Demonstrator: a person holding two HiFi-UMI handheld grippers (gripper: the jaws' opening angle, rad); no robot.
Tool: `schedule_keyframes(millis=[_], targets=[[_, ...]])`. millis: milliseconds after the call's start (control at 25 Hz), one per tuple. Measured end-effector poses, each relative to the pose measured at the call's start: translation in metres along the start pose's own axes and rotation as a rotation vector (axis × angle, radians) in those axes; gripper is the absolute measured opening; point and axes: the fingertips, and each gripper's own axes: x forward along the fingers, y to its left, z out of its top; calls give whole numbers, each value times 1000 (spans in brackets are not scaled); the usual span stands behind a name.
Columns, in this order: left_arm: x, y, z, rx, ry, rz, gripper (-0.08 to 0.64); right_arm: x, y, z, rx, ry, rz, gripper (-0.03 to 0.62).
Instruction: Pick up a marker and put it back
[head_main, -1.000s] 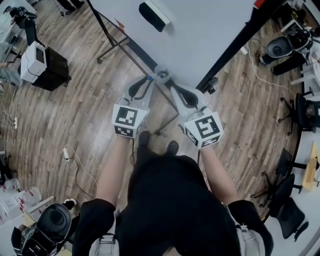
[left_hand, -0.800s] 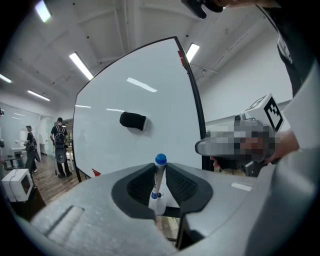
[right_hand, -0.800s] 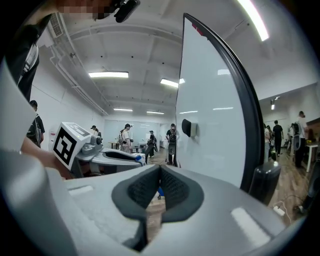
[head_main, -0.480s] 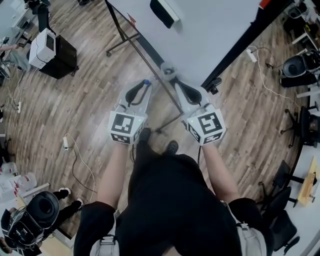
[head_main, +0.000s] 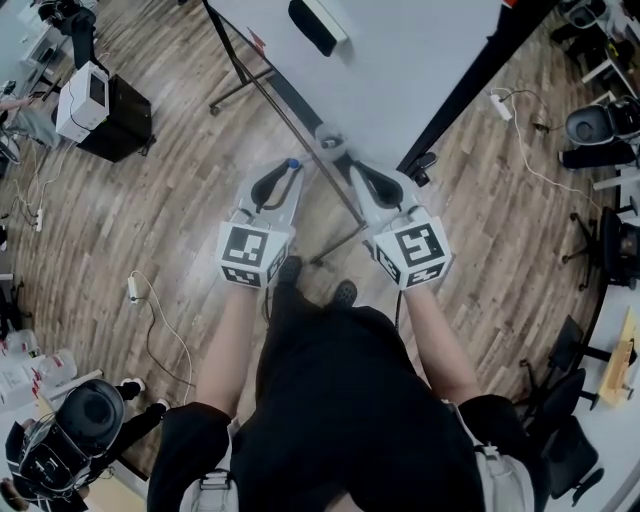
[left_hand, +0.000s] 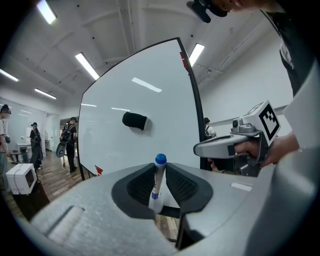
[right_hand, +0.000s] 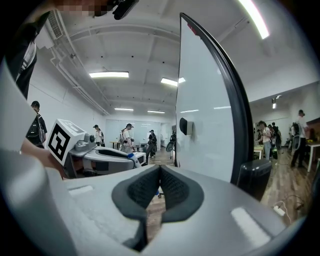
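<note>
a big whiteboard (head_main: 410, 60) fills the upper centre of the head view, with a black eraser (head_main: 318, 27) stuck on it. just below, the right gripper (right_hand: 160, 172) has its fingers pressed together, empty. the left gripper (left_hand: 159, 176) has its fingers clamped on an upright blue-capped marker (left_hand: 157, 184).

No legible text, label or number anywhere.

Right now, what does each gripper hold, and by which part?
The left gripper holds the marker by its barrel, blue cap sticking out. The right gripper holds nothing, jaws together.
</note>
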Motion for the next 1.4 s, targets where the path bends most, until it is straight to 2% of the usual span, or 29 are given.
schedule_keyframes(millis=[480,880,1400], targets=[[40,-15,3,21,-11,-121,78,-3,-6,4,5,2,-71,2],[77,-7,-30,74,46,-227,78,-3,-12,0,17,37,-205,2],[105,-2,-74,106,124,-319,80,-2,-5,-10,38,95,-304,2]])
